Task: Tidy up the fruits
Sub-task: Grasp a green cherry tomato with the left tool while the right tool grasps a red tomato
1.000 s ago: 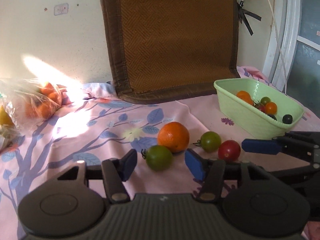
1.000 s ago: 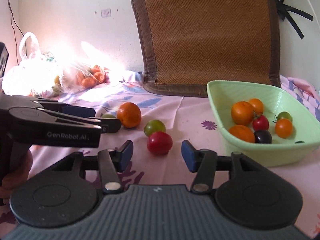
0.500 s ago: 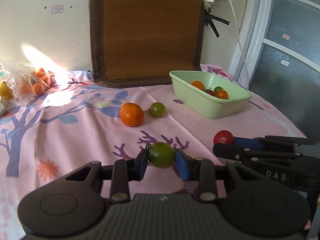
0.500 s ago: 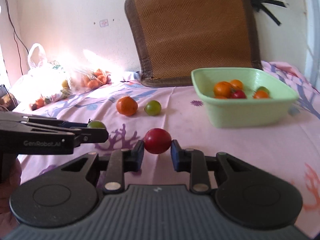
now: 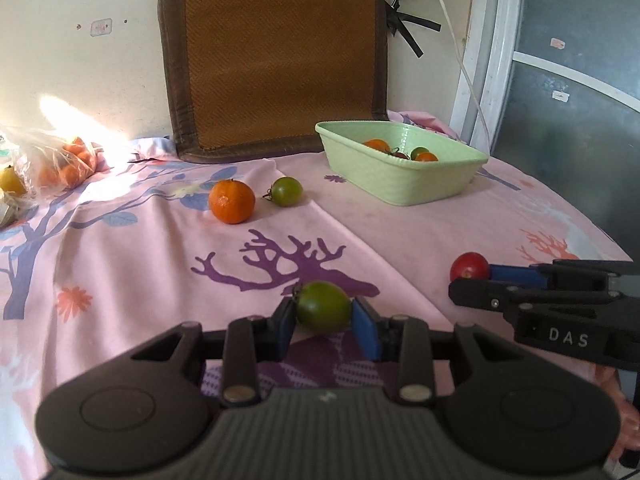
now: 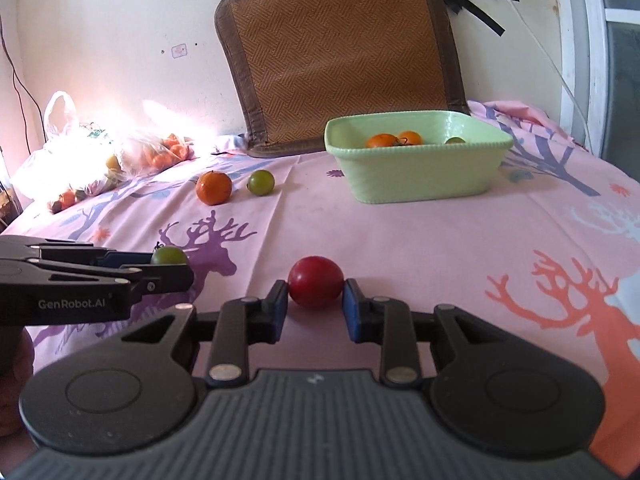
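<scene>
Item one: my left hand-held gripper (image 5: 323, 322) is clamping a green tomato (image 5: 323, 306) between its blue pads, holding it clear of the pink patterned cloth (image 5: 400, 232) so it can be carried rather than rolled. Item two: my right hand-held gripper (image 6: 315, 310) is pinching a red tomato (image 6: 316, 281) across its middle, the fruit sitting just beyond the fingertips; whether it is lifted or grazing the cloth I cannot tell. Item three: the green basket (image 6: 420, 176) is standing well ahead and a little to the right of both grippers, already holding oranges and small tomatoes, which I am taking as the collecting place for everything loose. Item four: an orange (image 5: 231, 202) and a second green tomato (image 5: 286, 191) are lying side by side on the cloth, ahead and to the left of my left gripper, not yet gathered. Item five: bags of fruit (image 6: 156, 152) are resting far ahead on the left, against the wall. Judgement: both held tomatoes are being readied for the basket; two loose fruits are remaining.
</scene>
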